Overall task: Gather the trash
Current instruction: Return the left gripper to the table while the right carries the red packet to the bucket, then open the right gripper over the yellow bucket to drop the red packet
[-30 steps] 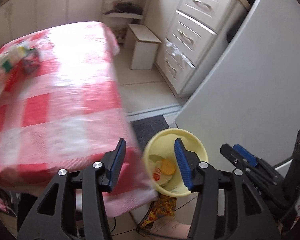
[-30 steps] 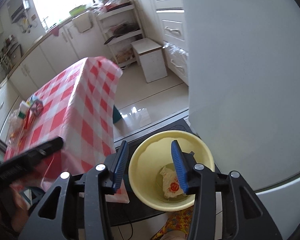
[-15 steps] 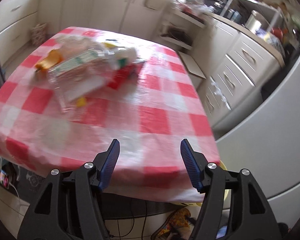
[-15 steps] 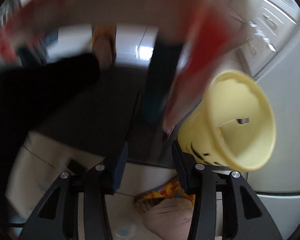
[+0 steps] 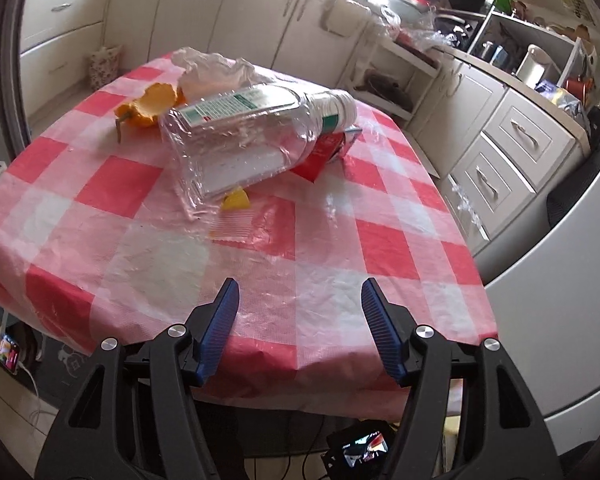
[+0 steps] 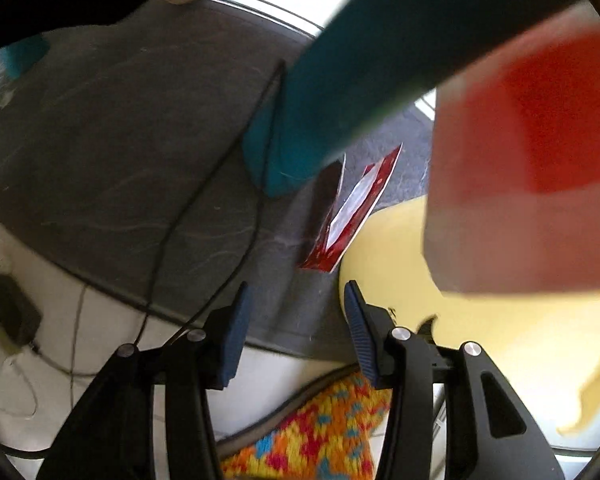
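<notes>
A: Two grippers, neither holding anything: the left gripper gapes above the tablecloth, short of the plastic bottle.

B: The right gripper, jaws apart, faces the red wrapper leaning against the yellow bin. Nudging it could slide it away.

This is a home kitchen. Cream cabinets and drawers with metal handles line the walls, and the counter is crowded with pots, bowls and jars by a bright window. A red-and-white checked cloth covers the bench, and open shelves stand past its far right corner.
</notes>
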{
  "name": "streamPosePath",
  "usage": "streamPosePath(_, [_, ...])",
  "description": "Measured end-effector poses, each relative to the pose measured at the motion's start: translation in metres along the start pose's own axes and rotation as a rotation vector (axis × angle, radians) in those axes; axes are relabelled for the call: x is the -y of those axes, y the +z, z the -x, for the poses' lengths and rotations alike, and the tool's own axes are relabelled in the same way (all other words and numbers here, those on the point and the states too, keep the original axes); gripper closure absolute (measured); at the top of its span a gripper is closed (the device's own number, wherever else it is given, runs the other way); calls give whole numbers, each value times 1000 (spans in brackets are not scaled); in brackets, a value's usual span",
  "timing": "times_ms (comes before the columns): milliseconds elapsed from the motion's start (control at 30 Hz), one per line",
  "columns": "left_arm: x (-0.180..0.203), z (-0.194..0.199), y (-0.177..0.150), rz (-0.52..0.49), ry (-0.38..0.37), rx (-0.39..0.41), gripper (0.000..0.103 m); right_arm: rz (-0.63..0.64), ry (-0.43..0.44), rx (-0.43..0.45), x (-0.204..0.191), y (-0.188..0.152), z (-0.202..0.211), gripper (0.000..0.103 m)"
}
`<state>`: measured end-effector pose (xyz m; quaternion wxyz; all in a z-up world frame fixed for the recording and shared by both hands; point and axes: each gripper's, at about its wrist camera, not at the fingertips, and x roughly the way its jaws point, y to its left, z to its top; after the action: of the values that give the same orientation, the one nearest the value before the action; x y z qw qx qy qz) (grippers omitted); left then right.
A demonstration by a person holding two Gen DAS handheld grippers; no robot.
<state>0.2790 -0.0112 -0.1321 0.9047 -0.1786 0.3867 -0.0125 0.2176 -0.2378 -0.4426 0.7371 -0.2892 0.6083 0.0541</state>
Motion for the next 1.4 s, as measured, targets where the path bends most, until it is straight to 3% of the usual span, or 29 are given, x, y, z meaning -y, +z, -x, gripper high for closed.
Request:
streamPosePath(167, [9, 4, 2, -41, 22, 21, 43, -37, 21, -21, 10, 15, -44, 58])
streamPosePath(367, [11, -2, 2, -51, 32, -8, 43, -68, 52, -15, 11, 33, -77, 60])
streamPosePath(400, [11, -3, 1, -51, 33, -16, 43, -66, 55, -2, 11, 34, -79, 63])
streamPosePath(467, [13, -6, -1, -56, 34, -25, 43, -64, 82, -38, 11, 34, -89, 100])
streamPosePath(633, [19, -6, -5, -76, 34, -37, 43, -50, 85, -13, 16, 25, -75, 102])
streamPosePath(733, [22, 5, -6, -86, 42, -21, 43, 10, 92, 2, -1, 15, -44, 102])
streamPosePath(933, [17, 36, 6, -101, 88, 19, 43, 254, 132, 65, -34, -15, 35, 102])
streamPosePath(1167, [-10, 71, 33, -73, 127, 120, 35, 304, 146, 231, 10, -33, 170, 102])
streamPosePath(1267, [-24, 73, 43, -55, 143, 134, 32, 306, 55, 323, 44, -50, 225, 102])
streamPosePath(1400, [-38, 58, 56, -66, 165, 116, 29, 279, -116, 377, 73, -73, 245, 102])
